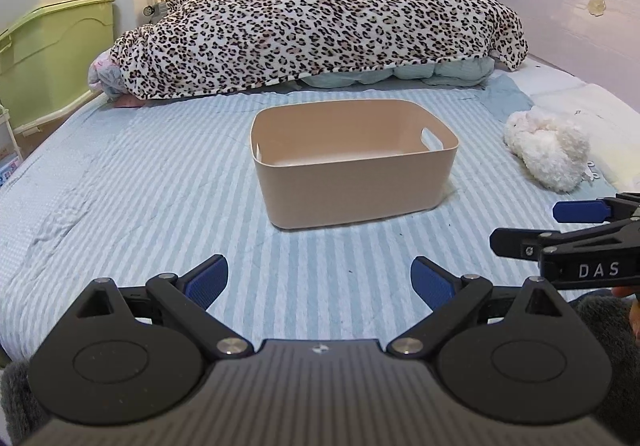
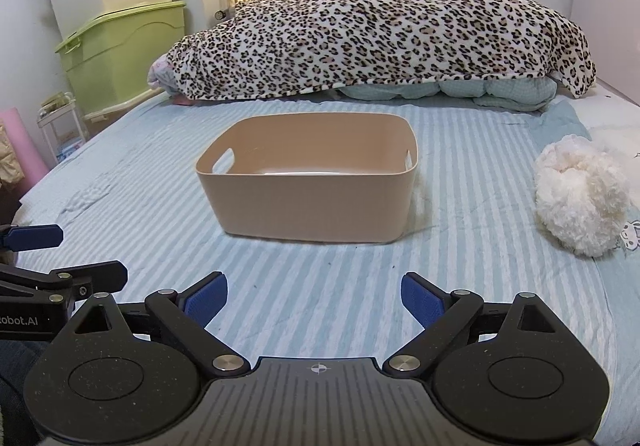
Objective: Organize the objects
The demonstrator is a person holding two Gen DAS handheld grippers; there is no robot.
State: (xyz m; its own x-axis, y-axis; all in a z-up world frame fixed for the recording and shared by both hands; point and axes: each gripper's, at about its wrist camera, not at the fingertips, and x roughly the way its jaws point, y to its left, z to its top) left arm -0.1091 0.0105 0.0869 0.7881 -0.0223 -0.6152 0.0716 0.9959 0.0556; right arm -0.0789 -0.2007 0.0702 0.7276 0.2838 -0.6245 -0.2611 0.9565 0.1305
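A tan bin (image 1: 352, 162) sits in the middle of the bed (image 1: 140, 206), on the blue striped sheet. A white fluffy toy (image 1: 548, 150) lies well apart from it, off to its right near the pillow. Both tools hover low over the near part of the sheet — the left tool (image 1: 319, 280) and the right tool (image 2: 314, 296) are each spread wide, gripping nothing. A leopard-print blanket (image 1: 312, 22) is heaped behind the bin.

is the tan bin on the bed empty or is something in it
Apparently empty: the tan bin shows only bare inner walls and floor in both views; its near floor is hidden.
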